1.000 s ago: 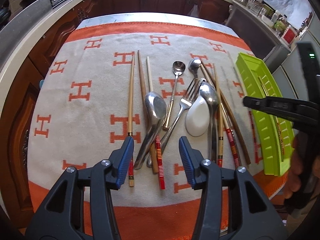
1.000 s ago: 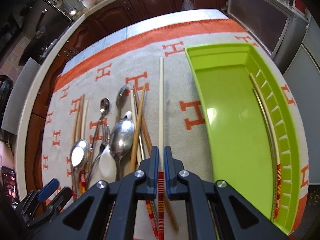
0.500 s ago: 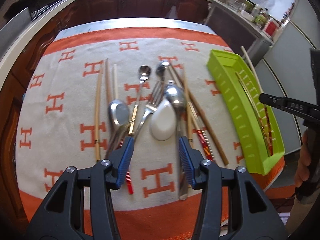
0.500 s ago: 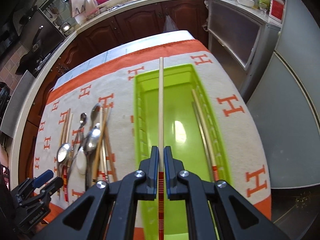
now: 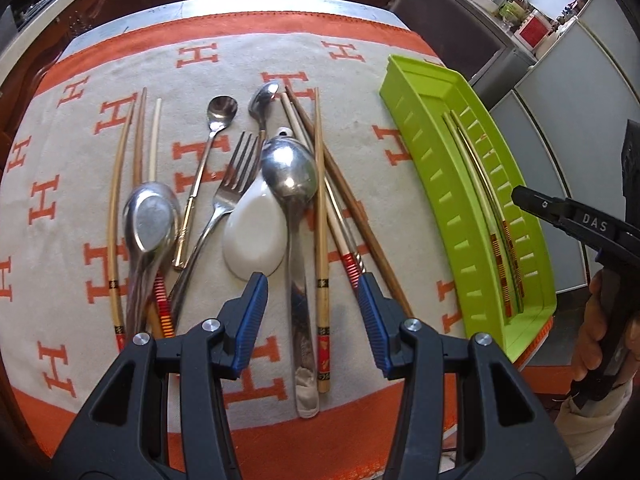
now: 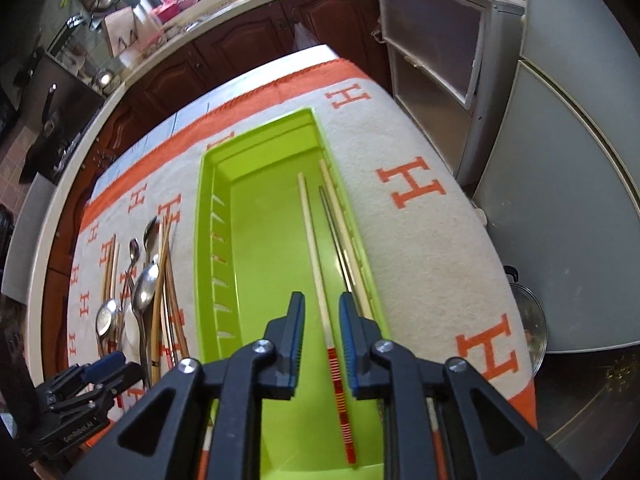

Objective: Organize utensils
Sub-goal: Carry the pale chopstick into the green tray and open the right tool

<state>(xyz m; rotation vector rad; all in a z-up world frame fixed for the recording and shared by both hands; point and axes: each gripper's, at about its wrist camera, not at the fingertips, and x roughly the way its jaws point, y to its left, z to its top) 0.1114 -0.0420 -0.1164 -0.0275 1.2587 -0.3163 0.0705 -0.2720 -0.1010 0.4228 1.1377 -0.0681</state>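
A lime green tray (image 5: 404, 92) (image 6: 256, 168) lies at the right of the orange-and-white cloth. Two pale chopsticks with red-striped ends lie in it; one chopstick (image 6: 316, 264) lies on the tray floor between the fingers of my right gripper (image 6: 322, 320), which is open just above it. The second chopstick (image 6: 340, 216) rests along the tray's right wall. My left gripper (image 5: 312, 312) is open and empty above the handles of a large metal spoon (image 5: 290, 178) and a bamboo chopstick (image 5: 320, 208). A white ceramic spoon (image 5: 254, 236), a fork (image 5: 234, 188), smaller spoons and several chopsticks lie on the cloth.
The cloth (image 5: 240, 60) covers a counter whose right edge drops beside grey cabinets (image 6: 560, 160). Dark wooden cupboards (image 6: 248, 40) stand behind. A pot lid (image 6: 528, 320) shows below the counter's right edge. The right gripper (image 5: 576, 220) and the hand holding it show at the right of the left wrist view.
My right gripper carried the striped chopstick over the tray, opened and let it go onto the tray floor. My left gripper moved right, from the left spoons to over the large spoon's handle.
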